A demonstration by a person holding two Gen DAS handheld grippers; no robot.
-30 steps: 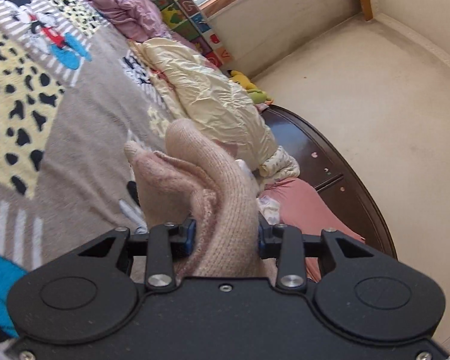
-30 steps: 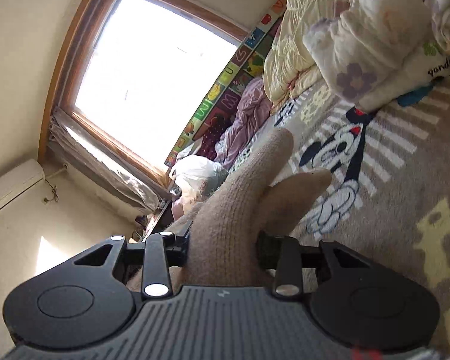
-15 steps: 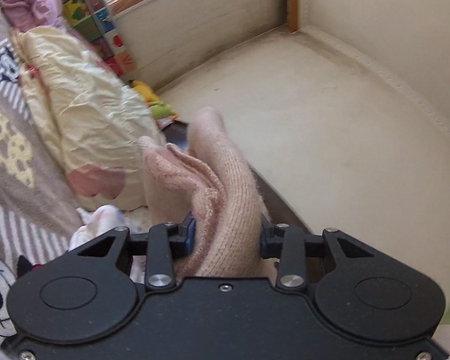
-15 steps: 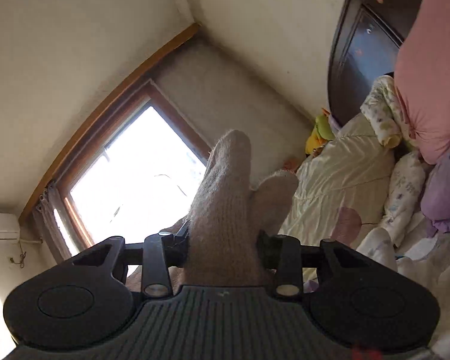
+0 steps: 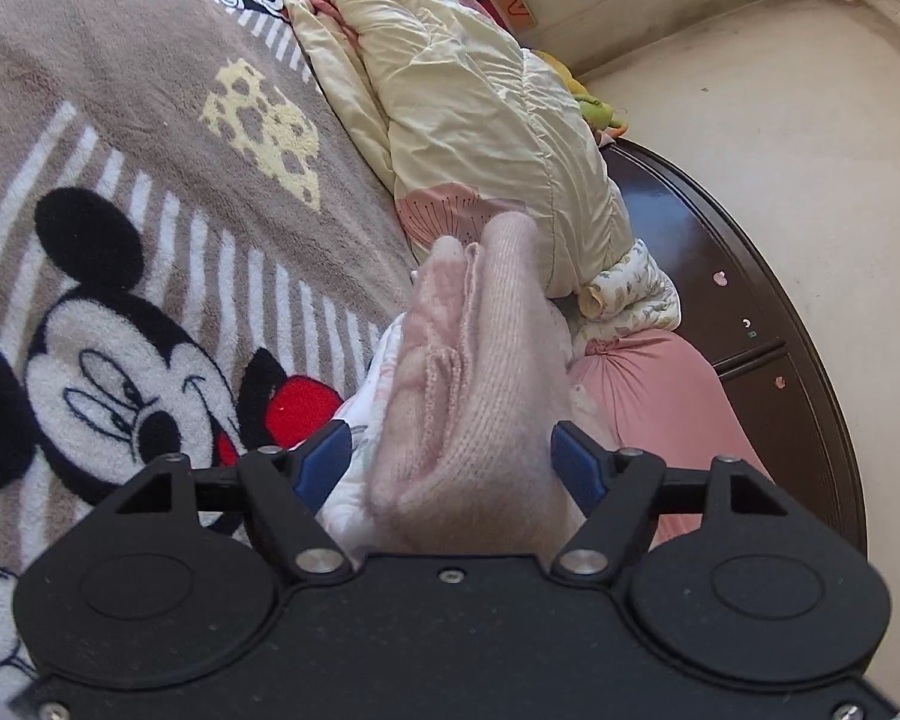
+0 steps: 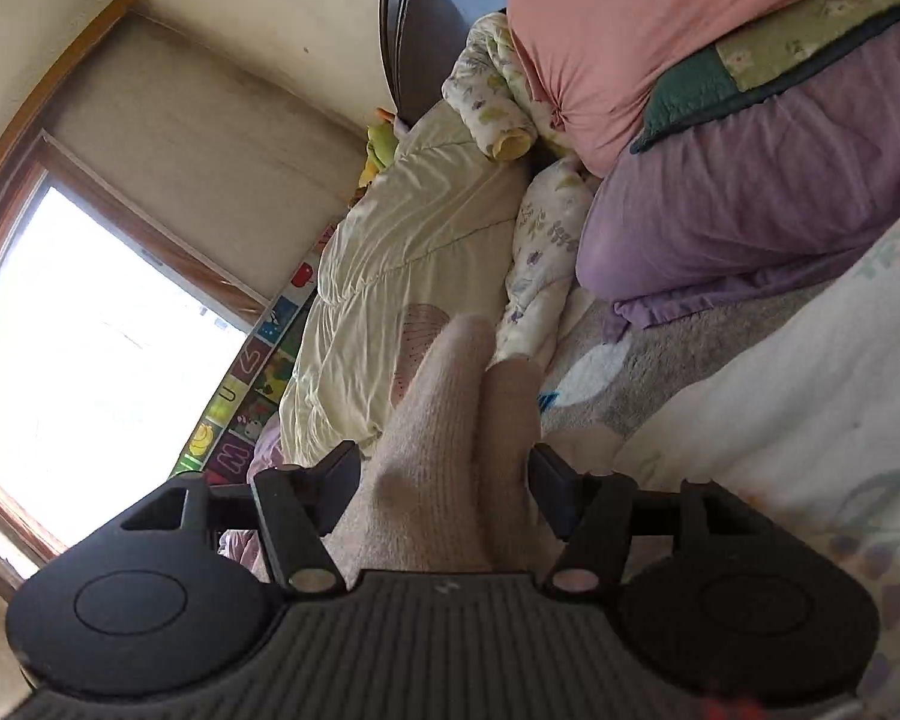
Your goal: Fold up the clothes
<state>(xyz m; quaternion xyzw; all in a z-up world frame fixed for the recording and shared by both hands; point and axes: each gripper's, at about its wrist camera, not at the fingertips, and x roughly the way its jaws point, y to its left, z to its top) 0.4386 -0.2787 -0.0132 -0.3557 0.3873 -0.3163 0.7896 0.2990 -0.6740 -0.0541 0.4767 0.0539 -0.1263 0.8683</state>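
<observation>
A pale pink knitted garment (image 5: 480,396) lies bunched between the fingers of my left gripper (image 5: 453,459). The blue pads stand apart from the cloth, so this gripper is open. In the right wrist view the same kind of knit (image 6: 450,456) fills the space between the fingers of my right gripper (image 6: 444,483), which are spread wide and look open too. Both grippers are low over the bed, near a cream quilt (image 5: 468,102). The rest of the garment is hidden under the gripper bodies.
A Mickey Mouse blanket (image 5: 150,276) covers the bed. A pink pillow (image 5: 660,396), a purple pillow (image 6: 750,198) and a rolled floral cloth (image 5: 624,294) lie by the dark wooden headboard (image 5: 750,312). A window (image 6: 78,348) is at the left.
Both grippers have swung down from facing the wall and window to facing the bed. Their jaws have opened from a tight grip on the knit.
</observation>
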